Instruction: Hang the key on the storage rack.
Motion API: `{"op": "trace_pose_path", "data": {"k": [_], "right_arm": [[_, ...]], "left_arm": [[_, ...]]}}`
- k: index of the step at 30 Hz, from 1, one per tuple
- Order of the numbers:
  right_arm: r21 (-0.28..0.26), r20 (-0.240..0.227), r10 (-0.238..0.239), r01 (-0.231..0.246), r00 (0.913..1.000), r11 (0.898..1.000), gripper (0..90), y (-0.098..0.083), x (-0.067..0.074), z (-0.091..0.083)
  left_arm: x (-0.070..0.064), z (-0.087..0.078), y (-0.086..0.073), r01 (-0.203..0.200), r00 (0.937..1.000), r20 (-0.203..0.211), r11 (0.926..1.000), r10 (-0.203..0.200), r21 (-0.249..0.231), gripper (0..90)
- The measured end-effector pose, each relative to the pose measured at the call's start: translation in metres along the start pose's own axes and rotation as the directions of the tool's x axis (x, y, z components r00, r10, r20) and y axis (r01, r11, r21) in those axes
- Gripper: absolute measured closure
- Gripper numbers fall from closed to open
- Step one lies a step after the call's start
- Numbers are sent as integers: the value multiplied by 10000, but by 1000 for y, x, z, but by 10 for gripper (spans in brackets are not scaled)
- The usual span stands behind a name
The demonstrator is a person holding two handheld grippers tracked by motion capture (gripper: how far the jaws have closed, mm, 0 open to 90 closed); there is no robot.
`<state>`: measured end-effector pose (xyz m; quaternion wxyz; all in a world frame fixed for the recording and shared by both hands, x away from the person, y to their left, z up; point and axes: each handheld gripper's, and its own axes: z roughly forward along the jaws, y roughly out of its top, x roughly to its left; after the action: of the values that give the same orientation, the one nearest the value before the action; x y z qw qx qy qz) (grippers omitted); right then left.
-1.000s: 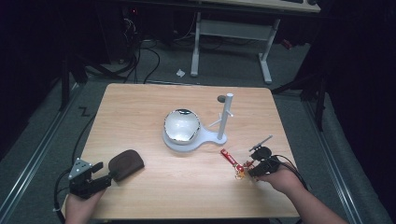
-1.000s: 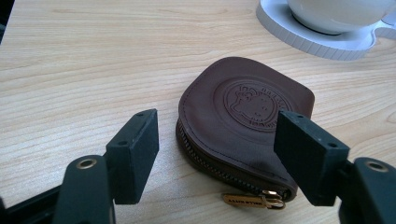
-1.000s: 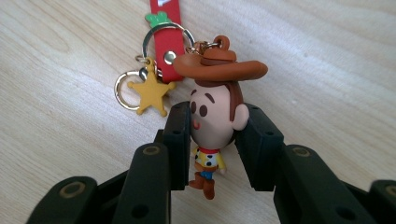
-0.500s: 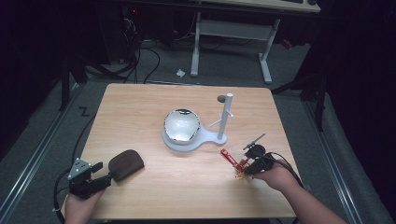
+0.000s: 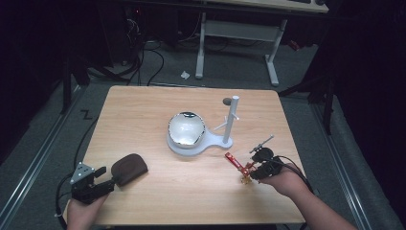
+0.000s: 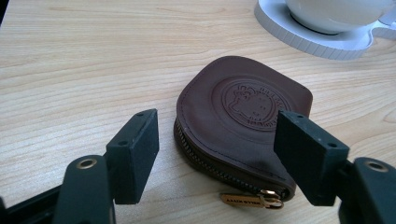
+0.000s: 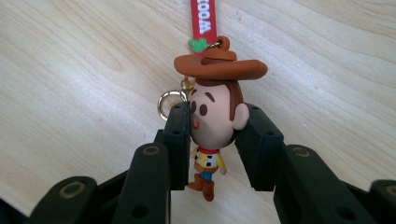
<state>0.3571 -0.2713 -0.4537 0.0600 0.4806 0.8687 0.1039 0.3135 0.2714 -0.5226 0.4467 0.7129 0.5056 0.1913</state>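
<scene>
R hand-held gripper (image 7: 214,140) has closed in on the cowboy keychain (image 7: 212,116) vs 1 s ago: in the high view it has shifted slightly toward the charm, and now the 2 jaws pinch the figure's head from both sides. Keychain lies on the worktop (image 5: 191,191) near the front R edge, red strap (image 5: 234,160) trailing toward the white stand (image 5: 225,141) w/ its mirrored bowl (image 5: 186,128). Judging by this, the grasp is made and a lift comes next. L hand-held gripper (image 6: 215,149) hasn't moved: jaws wide apart, holding nothing, straddling the brown zip pouch (image 6: 243,121) at the front L, not touching it as far as I can tell.
</scene>
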Motion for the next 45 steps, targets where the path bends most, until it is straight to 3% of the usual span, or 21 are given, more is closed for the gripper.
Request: {"op": "trace_pose_path", "data": {"k": [15, 22, 33, 45], "right_arm": [[-505, 145, 32, -24, 9999, 9987, 668, -15, -10, -38], [-622, 159, 45, -35, 9999, 9981, 669, -12, -11, -54], [-601, -171, 93, -103, 9998, 9981, 669, -3, -14, -81], [-298, 297, -403, 412, 9987, 9987, 669, 13, -12, -117]], "left_arm": [[1, -2, 0, 135, 9999, 85, 9996, -133, -237, 305], [-1, -4, 0, -61, 9999, 82, 9993, 64, -369, 289], [0, -5, 0, -29, 9997, 251, 9992, 39, -405, 268], [3, -7, 2, 24, 9995, 307, 9989, -9, -464, 299]]}}
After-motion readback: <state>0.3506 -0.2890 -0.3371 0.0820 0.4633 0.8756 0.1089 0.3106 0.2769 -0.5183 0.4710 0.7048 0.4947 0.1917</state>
